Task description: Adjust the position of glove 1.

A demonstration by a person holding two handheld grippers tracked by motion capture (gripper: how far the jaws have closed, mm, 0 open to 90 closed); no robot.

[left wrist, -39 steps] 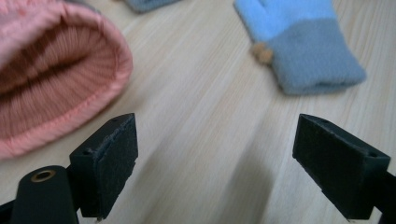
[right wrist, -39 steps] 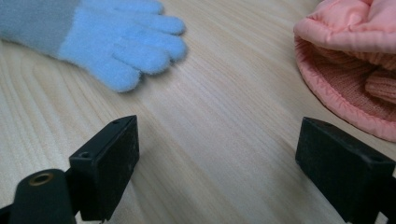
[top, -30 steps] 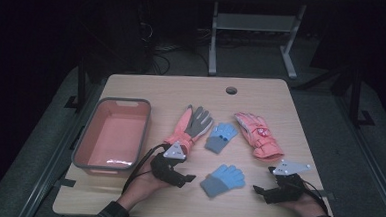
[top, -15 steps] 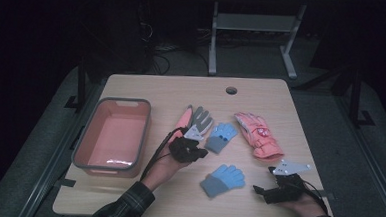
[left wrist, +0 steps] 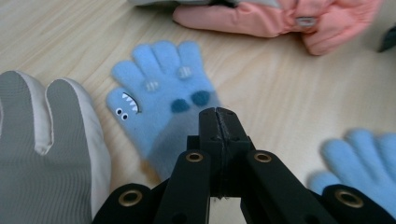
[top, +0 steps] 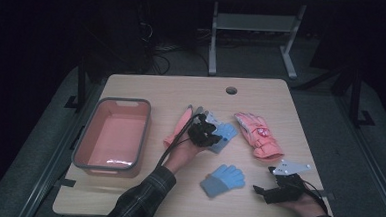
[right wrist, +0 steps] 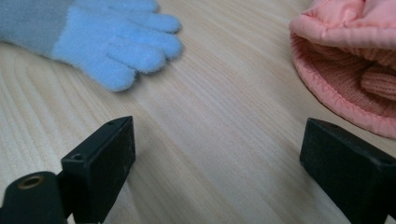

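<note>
Four gloves lie on the wooden table (top: 157,91). A blue knit glove with a shark face (left wrist: 163,98) lies palm up at the middle (top: 226,132). My left gripper (left wrist: 218,114) hovers over its grey cuff, jaws shut with nothing seen between them, and reaches in from the front (top: 202,134). A grey-palmed pink glove (left wrist: 46,149) lies just left of it (top: 179,127). A second blue glove (top: 223,179) lies nearer the front (right wrist: 107,32). My right gripper (right wrist: 217,158) rests open near the front right edge (top: 272,190), short of a pink padded glove (right wrist: 355,65) (top: 257,136).
A pink tub with a grey rim (top: 144,131) stands at the table's left. A round cable hole (top: 231,90) sits near the far edge. A metal stand (top: 255,26) and cables lie on the dark floor behind the table.
My left gripper has travelled forward from the table's near edge to above the shark-face glove and the grey-palmed glove. The right gripper has stayed put.
</note>
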